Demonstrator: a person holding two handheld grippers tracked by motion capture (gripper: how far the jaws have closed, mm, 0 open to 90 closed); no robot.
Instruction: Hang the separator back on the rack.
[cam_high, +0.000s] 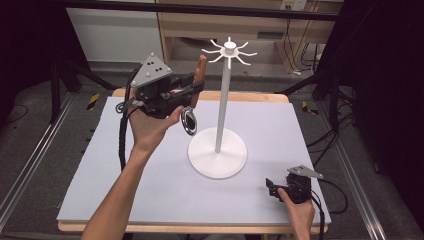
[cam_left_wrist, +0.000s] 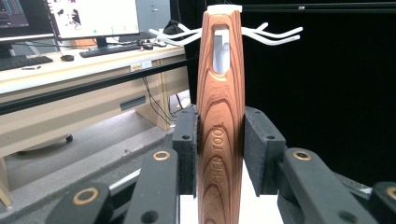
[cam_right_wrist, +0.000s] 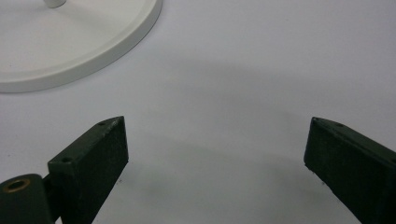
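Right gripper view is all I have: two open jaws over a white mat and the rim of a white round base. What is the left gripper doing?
Observer: The left gripper is raised, shut on a wooden-handled utensil.
Operator: Is the base part of something taller?
Observer: Yes, a white stand with a pole and curved hooks on top.
Operator: How is the handle near those hooks?
Observer: In the left gripper view, its hanging hole lines up with the stand's top.

The wooden handle (cam_left_wrist: 220, 121) runs off the bottom edge, its engraved lettering partly too faint to read.
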